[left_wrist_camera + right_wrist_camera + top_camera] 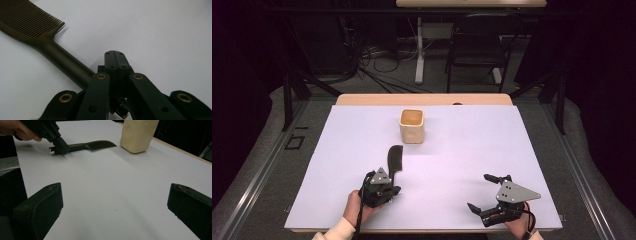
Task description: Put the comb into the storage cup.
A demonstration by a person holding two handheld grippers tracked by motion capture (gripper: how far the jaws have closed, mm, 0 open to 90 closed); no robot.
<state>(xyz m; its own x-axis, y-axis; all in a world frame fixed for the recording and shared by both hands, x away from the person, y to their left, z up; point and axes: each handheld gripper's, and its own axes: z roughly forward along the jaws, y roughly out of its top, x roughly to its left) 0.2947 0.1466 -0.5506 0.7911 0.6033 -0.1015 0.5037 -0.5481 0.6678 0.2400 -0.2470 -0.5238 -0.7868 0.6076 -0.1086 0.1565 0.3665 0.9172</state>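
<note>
**A:** Comb (395, 159) on the white table cover (462, 150), dark, lying flat at the near left, teeth end pointing away toward the cream square cup (413, 125) (which stands upright farther back, well apart from it).

**B:** And the left gripper (388, 186)?

**A:** Right down at the handle end of that comb. In the left gripper view its jaws are pressed flat together, pad against pad, and the handle runs in beside and under them from the left. Not pinched between the pads, as far as I can see; whether the closed tips touch the handle I cannot tell.

**B:** Over on the right?

**A:** The right gripper (482, 192) sits low at the near right corner of the cover, well apart from the comb. Its jaws are spread wide, bare cover between them. From the right gripper view you catch the person's left hand (18, 131) around the other gripper, with the comb lying beyond it.
</note>
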